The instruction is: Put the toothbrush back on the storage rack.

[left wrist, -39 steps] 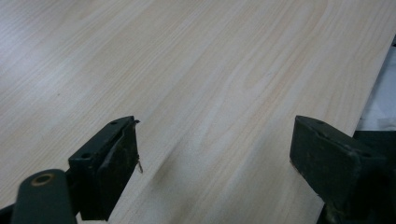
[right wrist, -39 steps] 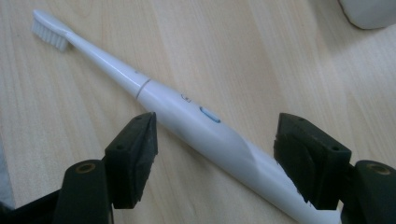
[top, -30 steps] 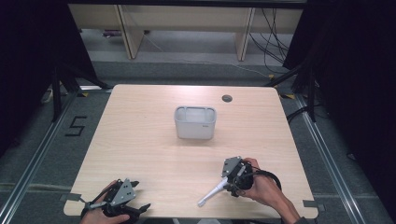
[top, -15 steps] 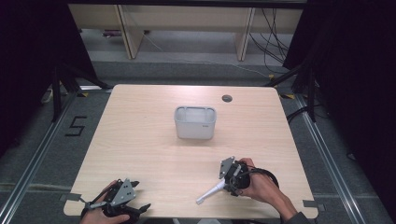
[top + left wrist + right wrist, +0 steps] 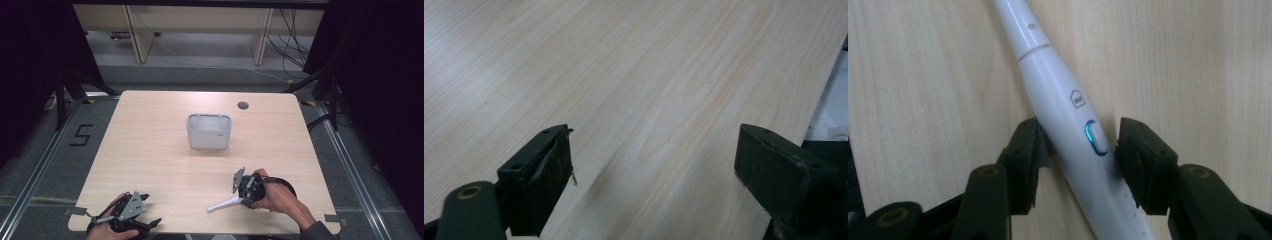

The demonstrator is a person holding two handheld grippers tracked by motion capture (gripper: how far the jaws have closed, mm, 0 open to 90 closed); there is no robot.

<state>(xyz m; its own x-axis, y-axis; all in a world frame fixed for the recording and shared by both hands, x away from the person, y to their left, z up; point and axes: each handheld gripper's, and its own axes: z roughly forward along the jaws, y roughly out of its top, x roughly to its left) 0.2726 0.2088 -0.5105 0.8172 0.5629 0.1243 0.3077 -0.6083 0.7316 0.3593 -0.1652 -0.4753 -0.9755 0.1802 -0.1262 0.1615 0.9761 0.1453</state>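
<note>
The right tongs (image 5: 1079,165), jaws just closing, clamp a white plastic electric toothbrush (image 5: 1068,125) (tip cropped), nearer than the white rectangular bin (image 5: 209,131); the left tongs (image 5: 654,175) gape empty.

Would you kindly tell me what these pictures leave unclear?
- White plastic electric toothbrush: its head is cut off by the top edge of the right gripper view and too small in the high view.
- Translucent white plastic bin: its contents cannot be made out in the high view.
- Right gripper: jaws have been closing around the toothbrush handle; contact unclear.

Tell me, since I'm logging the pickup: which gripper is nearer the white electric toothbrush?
Right. The right gripper has its jaws around the electric toothbrush, having just been closing; the left gripper rests far off at the table's near-left corner.
</note>
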